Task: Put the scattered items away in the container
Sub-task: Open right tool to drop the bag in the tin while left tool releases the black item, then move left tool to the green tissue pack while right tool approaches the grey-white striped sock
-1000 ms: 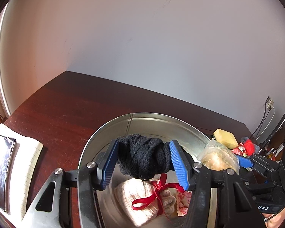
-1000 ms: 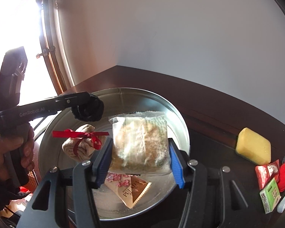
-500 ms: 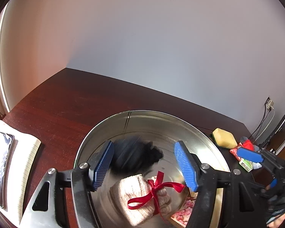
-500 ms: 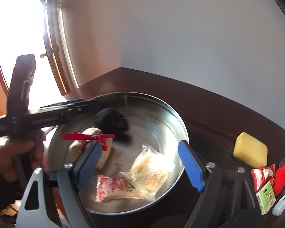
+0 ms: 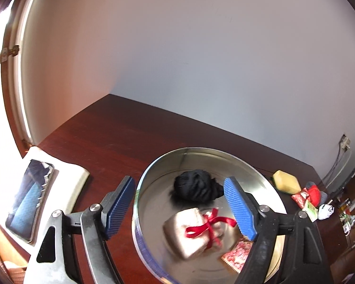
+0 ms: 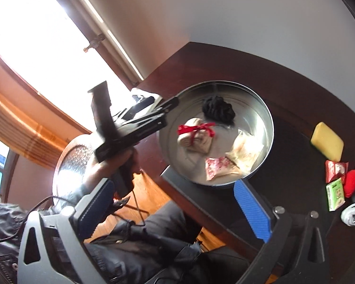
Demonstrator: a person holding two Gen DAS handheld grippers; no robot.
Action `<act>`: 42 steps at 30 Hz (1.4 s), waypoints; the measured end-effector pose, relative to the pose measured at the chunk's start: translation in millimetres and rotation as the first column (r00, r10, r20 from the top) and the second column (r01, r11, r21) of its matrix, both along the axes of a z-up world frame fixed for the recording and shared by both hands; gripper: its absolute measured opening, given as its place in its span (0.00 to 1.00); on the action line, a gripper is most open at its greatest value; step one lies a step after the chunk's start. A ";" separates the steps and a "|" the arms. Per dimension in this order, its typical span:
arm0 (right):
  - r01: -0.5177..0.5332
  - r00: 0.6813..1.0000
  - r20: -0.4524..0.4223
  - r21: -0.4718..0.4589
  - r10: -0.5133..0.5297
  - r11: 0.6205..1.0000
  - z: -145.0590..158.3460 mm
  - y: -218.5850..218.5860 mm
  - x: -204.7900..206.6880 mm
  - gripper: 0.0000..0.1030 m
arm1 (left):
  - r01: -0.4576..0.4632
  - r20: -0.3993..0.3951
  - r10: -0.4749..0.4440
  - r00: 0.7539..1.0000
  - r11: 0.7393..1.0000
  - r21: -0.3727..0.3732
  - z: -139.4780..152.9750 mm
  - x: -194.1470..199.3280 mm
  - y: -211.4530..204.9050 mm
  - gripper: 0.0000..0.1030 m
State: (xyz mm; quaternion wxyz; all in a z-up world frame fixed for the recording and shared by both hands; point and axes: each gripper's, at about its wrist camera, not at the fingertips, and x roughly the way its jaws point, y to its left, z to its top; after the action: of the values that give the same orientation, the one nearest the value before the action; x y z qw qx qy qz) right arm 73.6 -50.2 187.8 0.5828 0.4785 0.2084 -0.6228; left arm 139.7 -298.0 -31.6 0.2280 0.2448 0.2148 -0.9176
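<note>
A round metal tin (image 5: 146, 179) (image 6: 270, 127) sits on the dark wooden table. Inside it lie a black knitted ball (image 5: 196, 188) (image 6: 217, 111), a beige bundle tied with red ribbon (image 5: 194, 234) (image 6: 196, 139), a pink packet (image 5: 238, 255) (image 6: 217, 169) and a clear snack packet (image 6: 246, 151). My left gripper (image 5: 179, 206) hangs open over the tin's left side, holding nothing. My right gripper (image 6: 175, 207) is open and empty, drawn back off the tin's near edge. A hand (image 6: 113, 165) holds the left gripper's handle.
Right of the tin lie a yellow sponge (image 6: 326, 142) (image 5: 286, 181), a red packet (image 6: 335, 169), a green packet (image 6: 335, 193), a red cloth item (image 6: 352, 182) and a white sock (image 6: 351, 214). A phone (image 5: 29, 198) rests on a white notebook (image 5: 75, 179) at the left.
Both grippers opened: the black ball and the clear packet dropped into the tin. Both have since pulled back, the right one far toward the person.
</note>
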 end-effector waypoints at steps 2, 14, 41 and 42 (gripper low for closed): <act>-0.040 0.998 -0.044 -0.012 0.039 0.999 15.2 5.8 15.0 1.00 | -0.005 0.020 0.005 1.000 1.000 -0.016 1.0 0.1 3.6 0.77; -0.027 0.999 -0.026 -0.086 0.025 0.996 27.7 33.0 3.3 1.00 | 0.071 0.059 -0.068 0.996 0.996 -0.058 10.9 -25.6 50.1 0.77; 0.844 0.528 0.074 -0.153 -0.846 0.514 -175.3 339.6 -201.6 1.00 | 0.755 0.187 -0.736 0.651 0.654 -0.049 -16.7 -206.9 331.1 0.90; 0.844 0.529 0.079 -0.153 -0.845 0.514 -178.2 340.6 -202.2 1.00 | 0.766 0.187 -0.748 0.636 0.642 -0.036 -20.3 -213.9 334.8 0.90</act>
State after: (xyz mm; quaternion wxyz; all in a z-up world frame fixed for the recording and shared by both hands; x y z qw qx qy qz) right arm -128.6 290.4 9.5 0.2455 0.4654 -0.1033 -0.8441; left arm -74.3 36.7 -51.9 -0.1484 0.3695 0.0221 -0.9170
